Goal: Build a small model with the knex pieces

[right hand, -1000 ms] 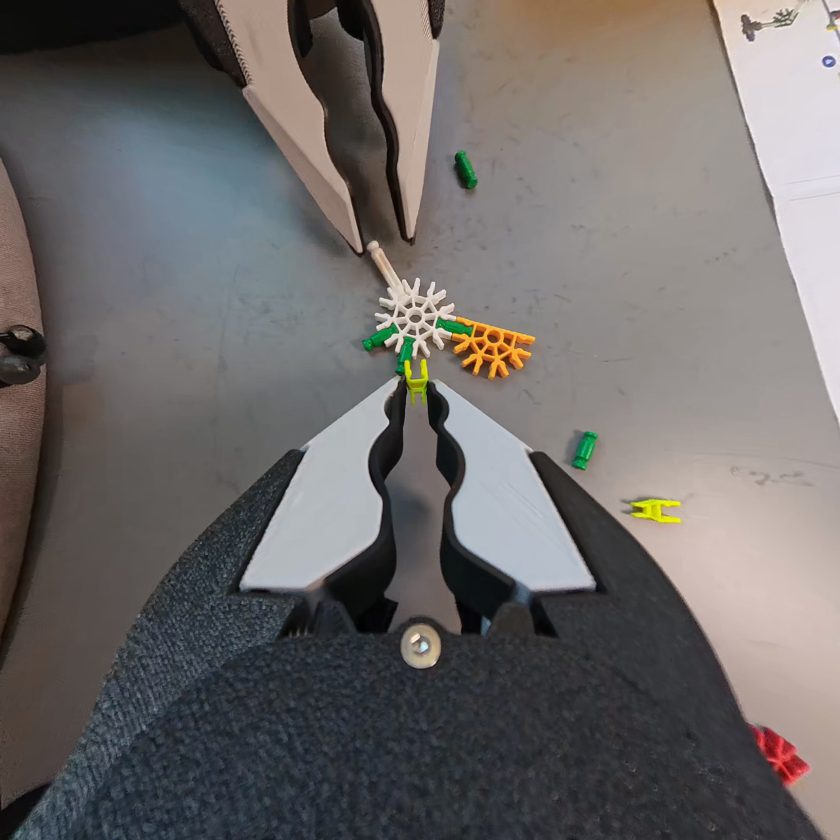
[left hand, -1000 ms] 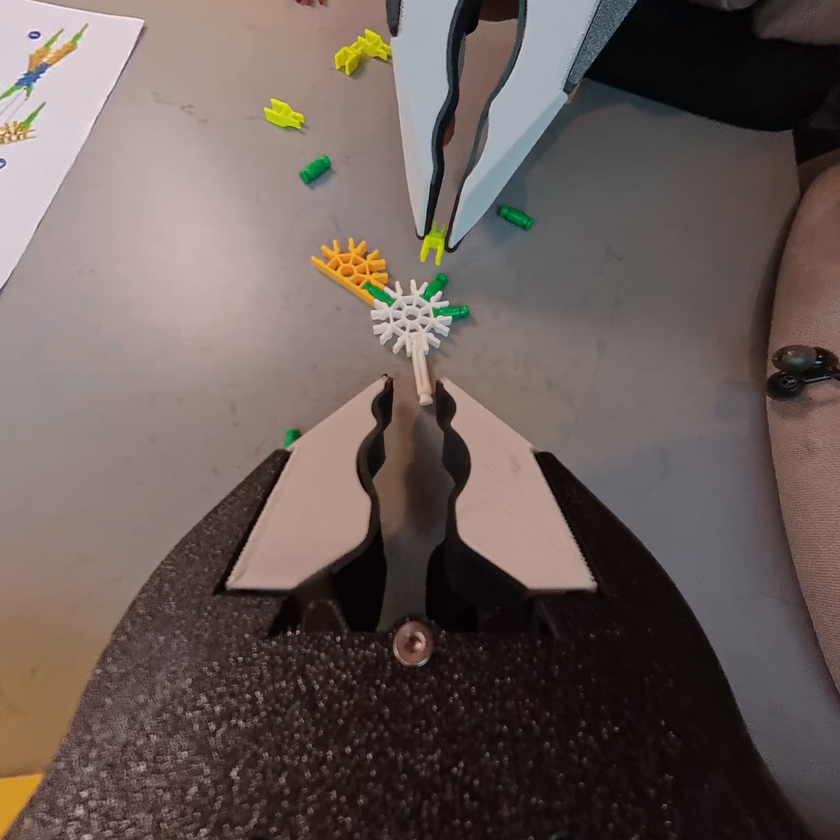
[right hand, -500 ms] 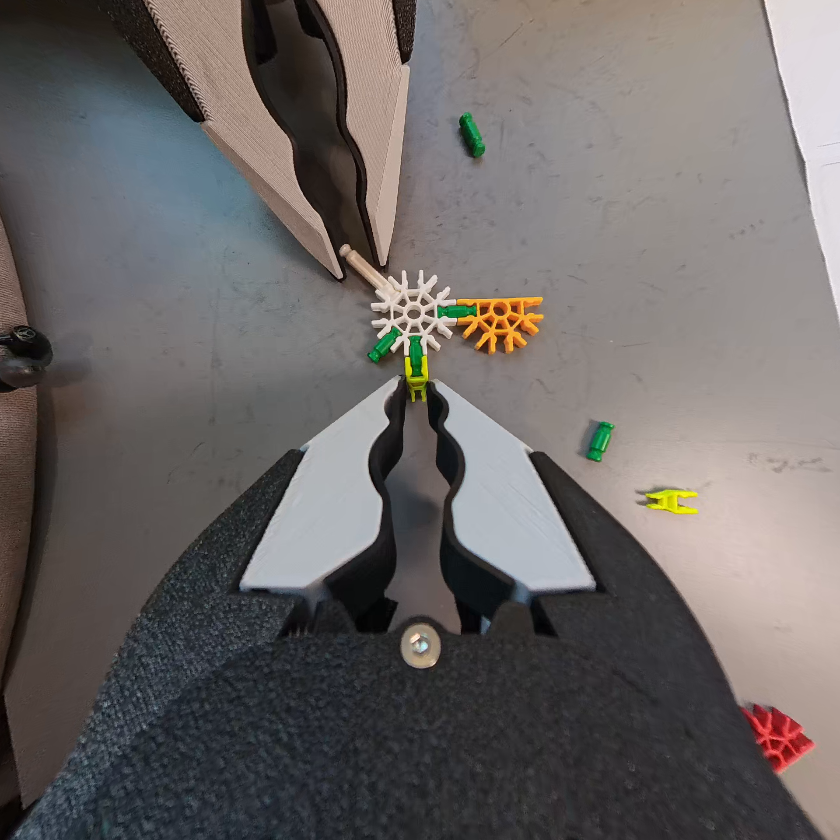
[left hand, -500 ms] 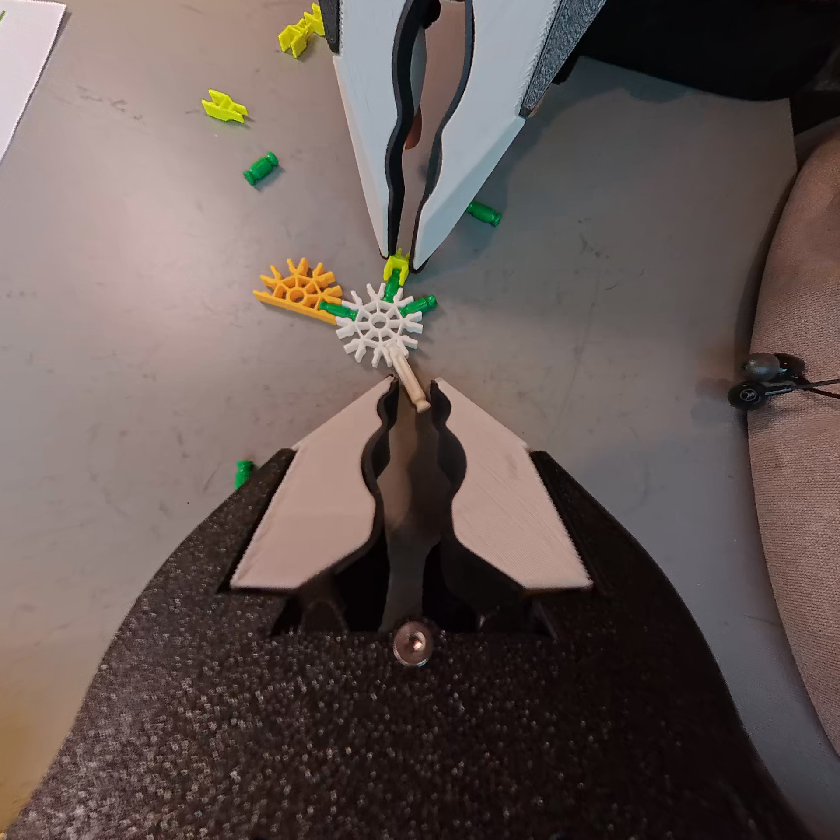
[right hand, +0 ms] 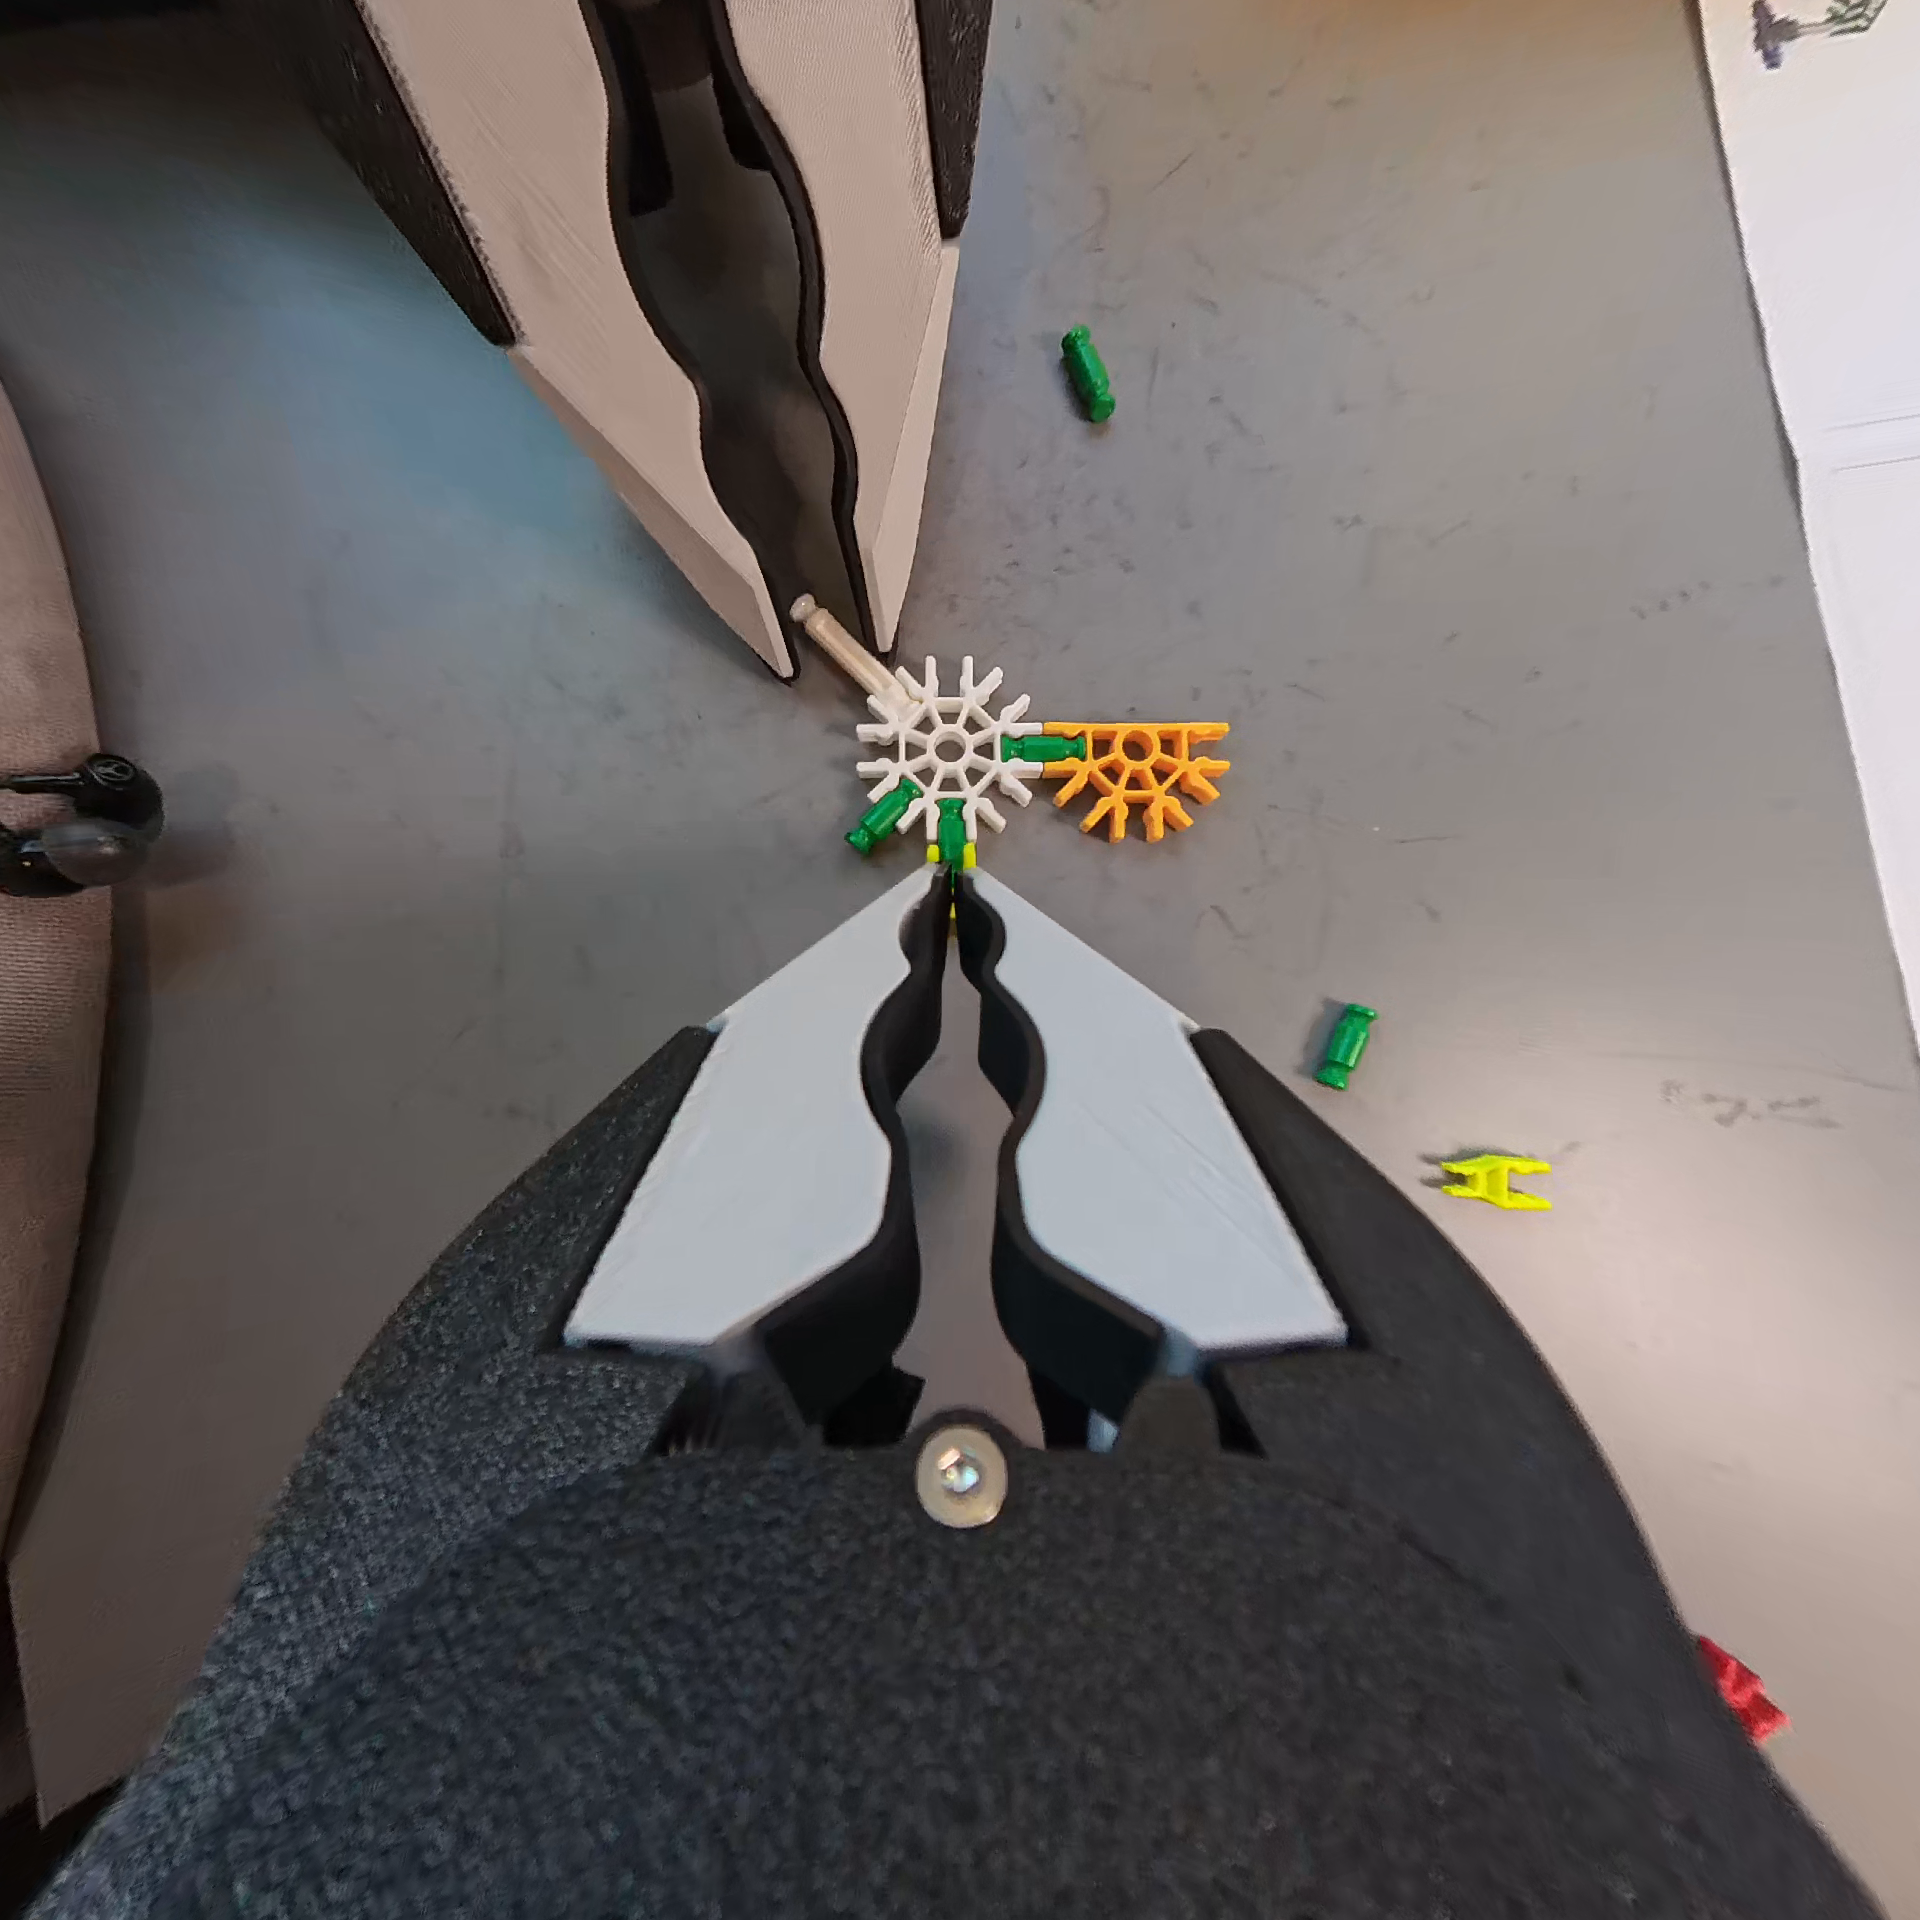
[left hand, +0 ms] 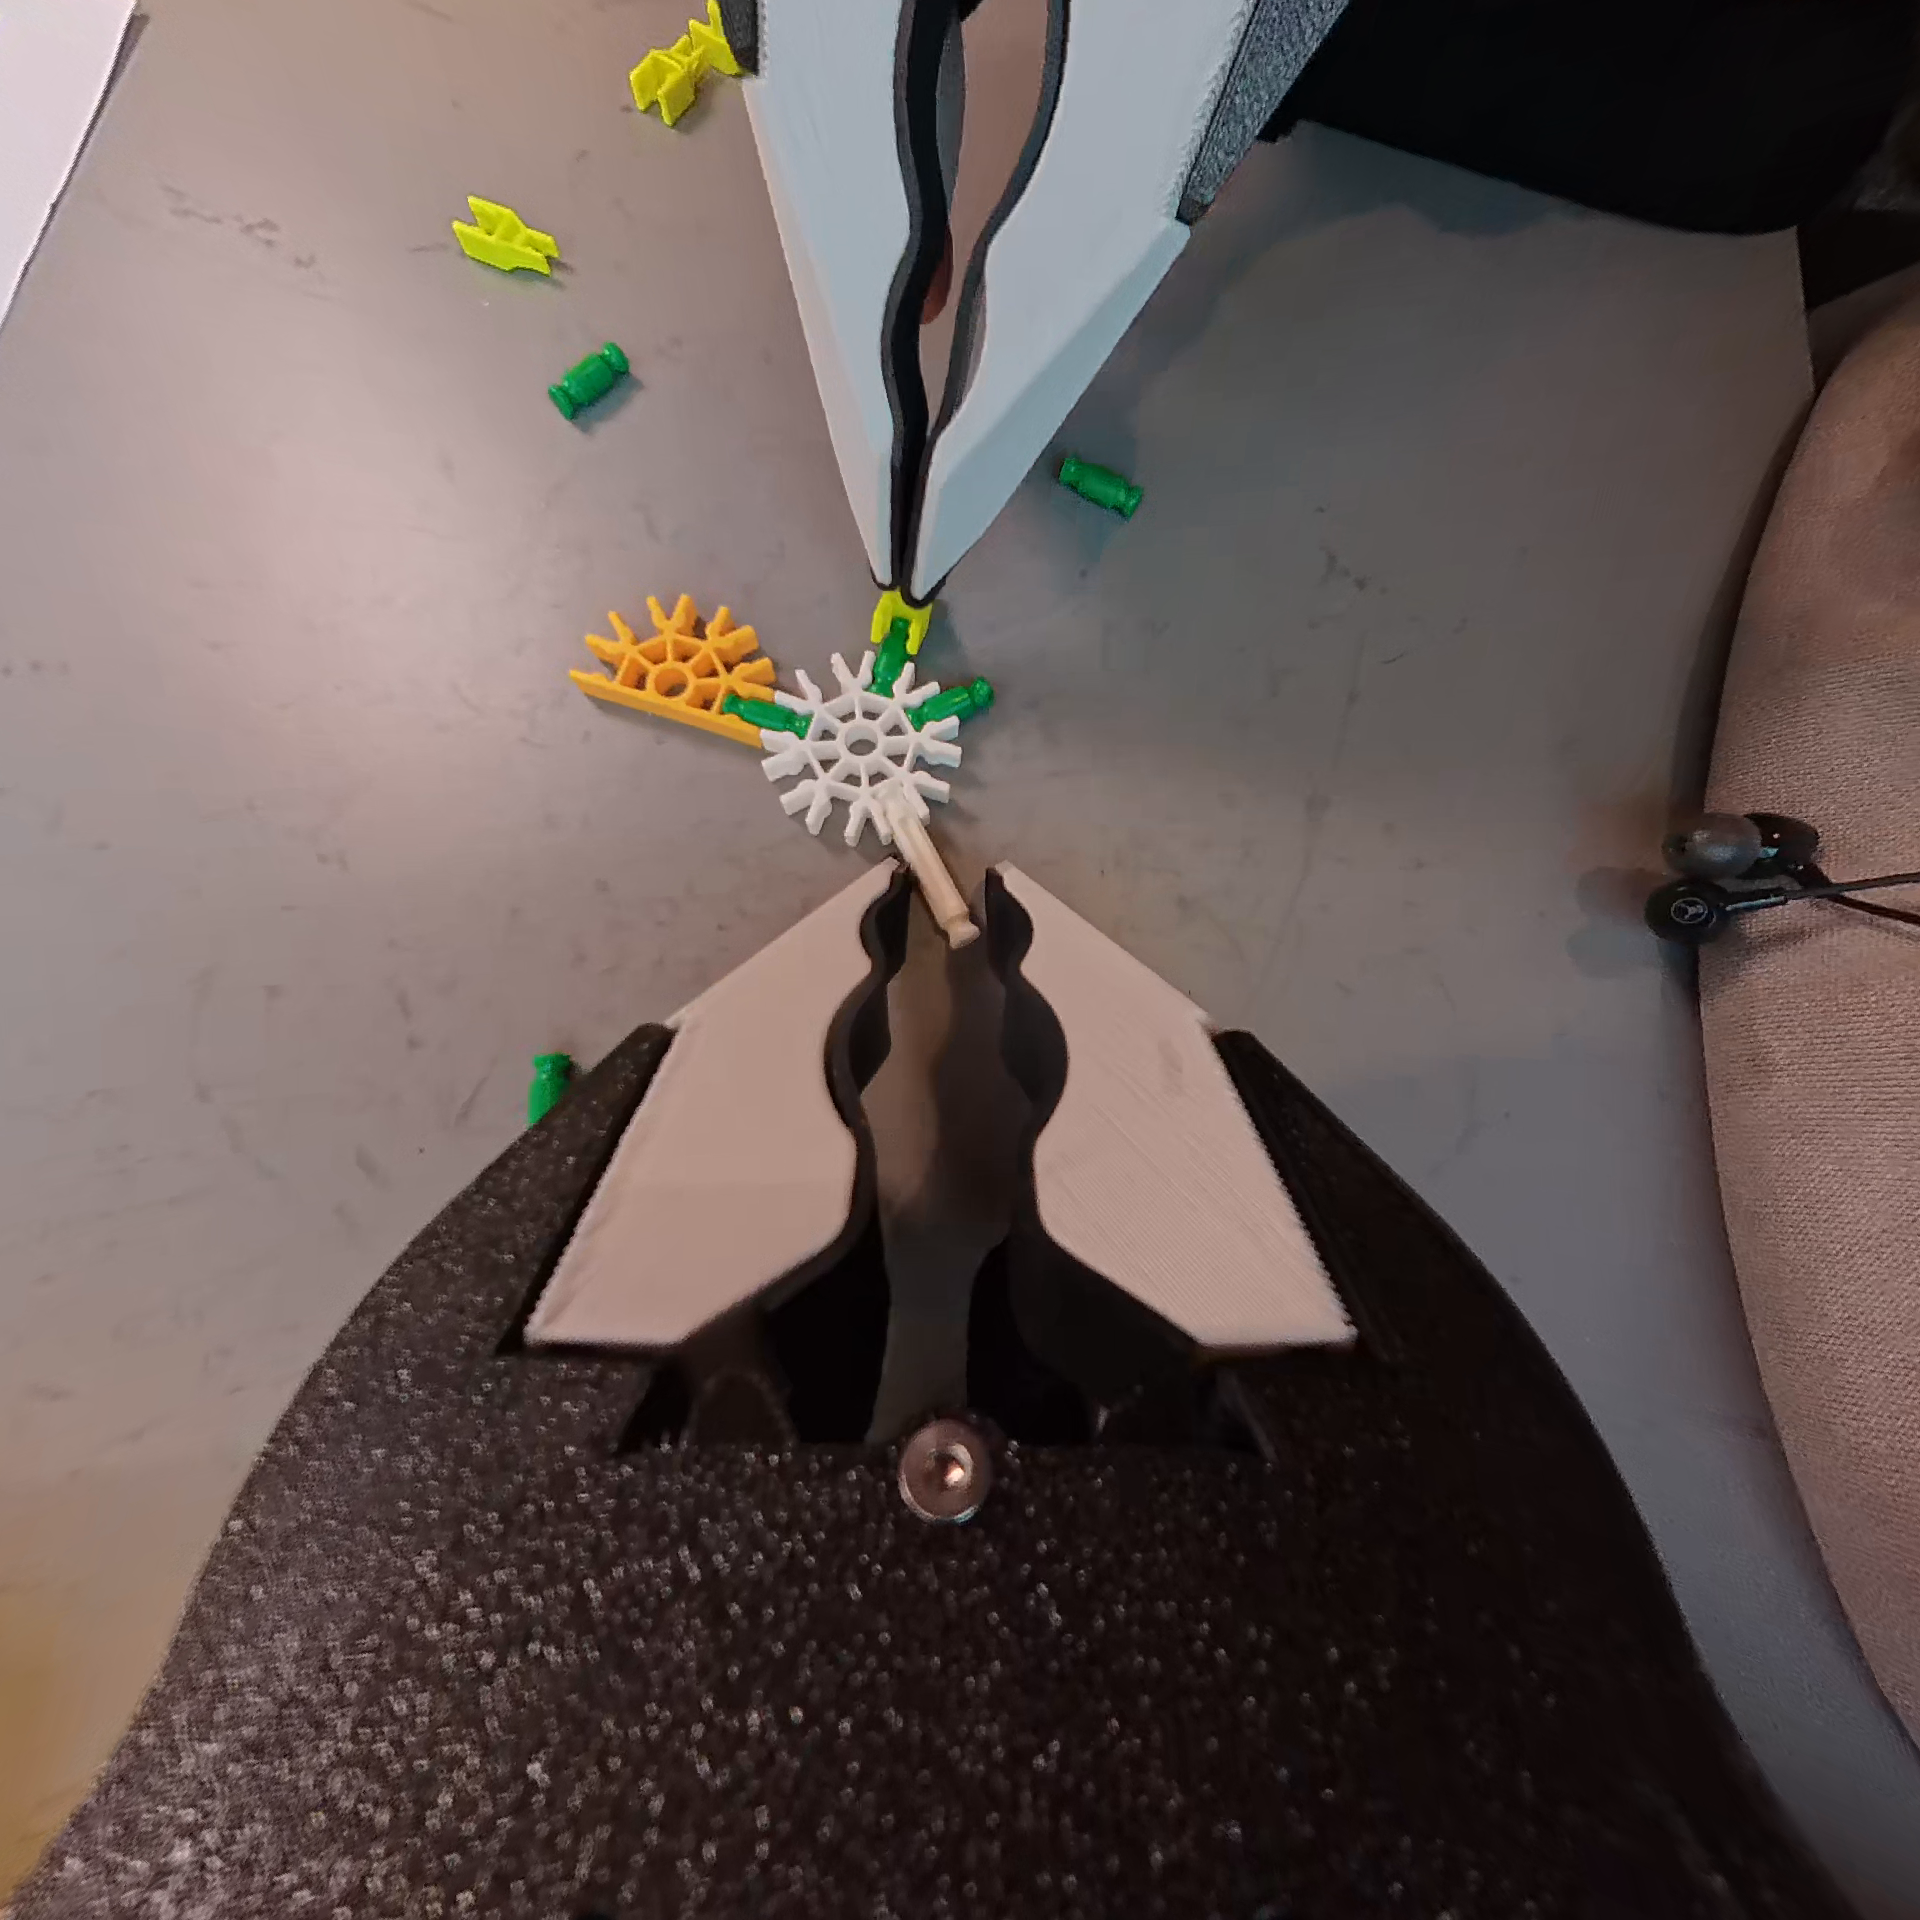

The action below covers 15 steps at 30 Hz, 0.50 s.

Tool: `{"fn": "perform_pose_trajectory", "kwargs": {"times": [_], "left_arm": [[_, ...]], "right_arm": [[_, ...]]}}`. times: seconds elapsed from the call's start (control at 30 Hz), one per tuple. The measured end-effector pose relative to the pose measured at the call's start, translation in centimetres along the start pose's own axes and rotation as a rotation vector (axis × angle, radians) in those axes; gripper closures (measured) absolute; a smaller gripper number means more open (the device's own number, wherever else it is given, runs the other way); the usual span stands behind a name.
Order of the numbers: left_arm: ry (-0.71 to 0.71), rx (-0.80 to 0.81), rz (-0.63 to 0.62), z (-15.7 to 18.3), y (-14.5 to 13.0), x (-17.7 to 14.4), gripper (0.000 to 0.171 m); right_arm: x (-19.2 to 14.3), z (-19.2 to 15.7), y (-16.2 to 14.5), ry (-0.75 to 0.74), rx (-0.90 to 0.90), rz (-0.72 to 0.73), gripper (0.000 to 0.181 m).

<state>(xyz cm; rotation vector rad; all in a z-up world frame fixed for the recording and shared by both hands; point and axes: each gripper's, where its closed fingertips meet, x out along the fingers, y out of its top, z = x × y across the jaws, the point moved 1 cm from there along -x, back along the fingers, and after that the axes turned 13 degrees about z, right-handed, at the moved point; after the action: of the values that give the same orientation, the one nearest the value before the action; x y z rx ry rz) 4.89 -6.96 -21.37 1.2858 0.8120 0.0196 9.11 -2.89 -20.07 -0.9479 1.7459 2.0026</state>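
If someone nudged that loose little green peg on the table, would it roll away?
Probably. The loose green peg looks round-bodied, lying on its side on the smooth grey table, so it likely rolls sideways. It looks like light, stiff plastic; its flared ends may curve its path.

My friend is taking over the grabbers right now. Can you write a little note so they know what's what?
Right gripper: shut on a yellow clip, its mouth on a green peg of the white wheel.
Left gripper: open around the wheel's white rod.
Done: orange fan joined to the wheel by a peg.
Loose on the table: another yellow clip, green pegs.
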Motion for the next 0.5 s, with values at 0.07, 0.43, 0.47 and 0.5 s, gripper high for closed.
{"fn": "perform_pose_trajectory", "kwargs": {"times": [0.07, 0.43, 0.47, 0.5], "left_arm": [[0.003, 0.0, 0.003, 0.03, 0.09, 0.09, 0.157], [0.007, -0.006, 0.018, -0.03, 0.13, 0.2, 0.16], [0.006, -0.01, 0.02, -0.04, 0.14, 0.2, 0.16], [0.004, -0.015, 0.021, -0.05, 0.14, 0.19, 0.16]], "right_arm": [[0.24, -0.07, -0.07, 0.006, -0.023, -0.026, 0.181], [0.67, 0.18, 0.21, 0.105, -0.085, -0.216, 0.181], [0.72, 0.21, 0.23, 0.117, -0.087, -0.237, 0.181], [0.75, 0.21, 0.23, 0.129, -0.081, -0.257, 0.181]]}}
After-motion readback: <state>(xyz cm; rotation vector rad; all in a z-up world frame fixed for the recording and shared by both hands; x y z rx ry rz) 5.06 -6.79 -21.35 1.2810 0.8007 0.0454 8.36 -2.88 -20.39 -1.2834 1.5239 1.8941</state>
